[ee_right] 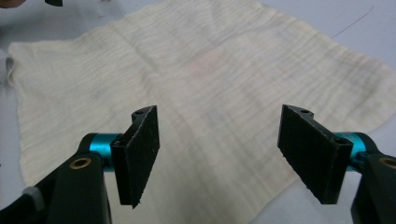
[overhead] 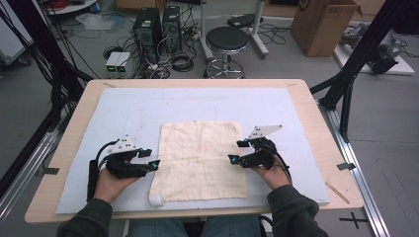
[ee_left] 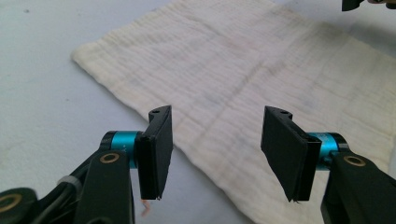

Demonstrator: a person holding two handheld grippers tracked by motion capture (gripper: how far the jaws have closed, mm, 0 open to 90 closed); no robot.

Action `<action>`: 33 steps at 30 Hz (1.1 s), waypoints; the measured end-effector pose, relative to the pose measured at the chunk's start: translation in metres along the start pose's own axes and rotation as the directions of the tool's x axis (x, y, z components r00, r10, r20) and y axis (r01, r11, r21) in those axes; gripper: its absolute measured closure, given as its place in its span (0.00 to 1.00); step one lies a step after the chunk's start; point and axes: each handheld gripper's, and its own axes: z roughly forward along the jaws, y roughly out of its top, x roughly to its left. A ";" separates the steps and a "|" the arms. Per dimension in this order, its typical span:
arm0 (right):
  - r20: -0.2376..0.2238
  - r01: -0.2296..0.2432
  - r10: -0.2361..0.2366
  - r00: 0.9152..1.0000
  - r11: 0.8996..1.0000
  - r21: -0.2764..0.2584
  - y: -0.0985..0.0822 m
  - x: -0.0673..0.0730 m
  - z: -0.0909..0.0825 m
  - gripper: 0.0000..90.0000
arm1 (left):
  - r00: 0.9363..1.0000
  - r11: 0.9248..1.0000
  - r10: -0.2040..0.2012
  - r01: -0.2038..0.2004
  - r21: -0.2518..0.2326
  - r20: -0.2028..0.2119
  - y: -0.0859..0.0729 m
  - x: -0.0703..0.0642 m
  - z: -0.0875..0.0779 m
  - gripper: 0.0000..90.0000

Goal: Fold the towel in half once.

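Cream cloth (overhead: 200, 160) is lying flat and fully spread at the middle of the pale blue mat (overhead: 123, 113), unfolded, one near corner curled. Left gripper (overhead: 149, 159) and right gripper (overhead: 237, 151) are hovering at opposite side edges, jaws wide apart, holding nothing. No fold yet; grasping and folding appear to remain.
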 end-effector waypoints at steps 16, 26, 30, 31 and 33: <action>0.088 -0.050 0.049 0.995 0.999 0.010 0.037 -0.048 0.002 0.42 | 0.998 0.998 -0.060 0.059 -0.023 -0.035 0.034 0.034 0.024 0.56; 0.141 -0.079 0.079 0.987 0.997 -0.005 0.052 -0.078 0.017 0.58 | 0.987 0.994 -0.105 0.104 -0.016 -0.118 0.048 0.061 0.043 0.63; 0.150 -0.131 0.126 0.981 0.991 0.021 0.044 -0.091 0.025 0.59 | 0.976 0.990 -0.139 0.134 -0.040 -0.169 0.047 0.070 0.053 0.66; 0.152 -0.139 0.134 0.979 0.990 0.028 0.042 -0.094 0.027 0.59 | 0.972 0.989 -0.145 0.141 -0.038 -0.182 0.046 0.073 0.057 0.66; 0.151 -0.153 0.147 0.978 0.988 0.031 0.040 -0.097 0.030 0.59 | 0.965 0.986 -0.165 0.162 -0.029 -0.205 0.044 0.077 0.064 0.66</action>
